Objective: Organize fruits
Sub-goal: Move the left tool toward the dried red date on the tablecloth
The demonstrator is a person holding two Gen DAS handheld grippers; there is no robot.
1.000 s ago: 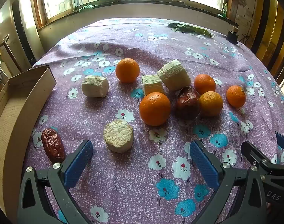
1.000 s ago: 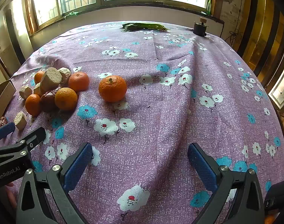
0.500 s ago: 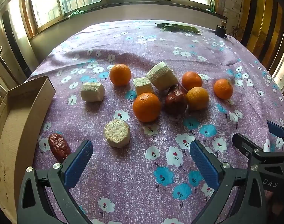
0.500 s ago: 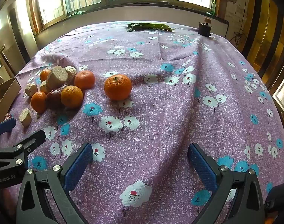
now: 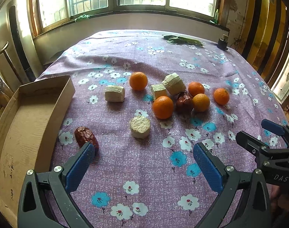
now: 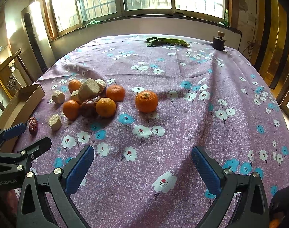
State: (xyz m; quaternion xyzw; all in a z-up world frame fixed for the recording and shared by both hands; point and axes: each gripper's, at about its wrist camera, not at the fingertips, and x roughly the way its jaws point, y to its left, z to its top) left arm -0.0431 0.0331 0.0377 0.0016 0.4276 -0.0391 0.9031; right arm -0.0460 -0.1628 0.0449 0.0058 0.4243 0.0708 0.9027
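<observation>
Several oranges lie on the purple flowered cloth: a near one (image 5: 162, 107), a far one (image 5: 138, 81) and a lone one (image 6: 146, 101) to the right. Pale cut chunks lie among them, one round (image 5: 140, 127), one at left (image 5: 114, 93). A dark red date (image 5: 184, 100) sits in the cluster; another date (image 5: 85, 137) lies by my left gripper's left finger. My left gripper (image 5: 144, 161) is open and empty, short of the fruit. My right gripper (image 6: 142, 161) is open and empty over bare cloth. An empty cardboard box (image 5: 26, 117) lies at left.
Green leaves (image 6: 166, 41) and a small dark jar (image 6: 218, 43) sit at the table's far edge under the windows. A wooden chair (image 6: 9, 66) stands beyond the left edge. The cloth has folds at the right.
Both grippers have drawn back and risen a little, so the fruit looks farther and more of the table shows. Both stay open. No fruit has moved.
</observation>
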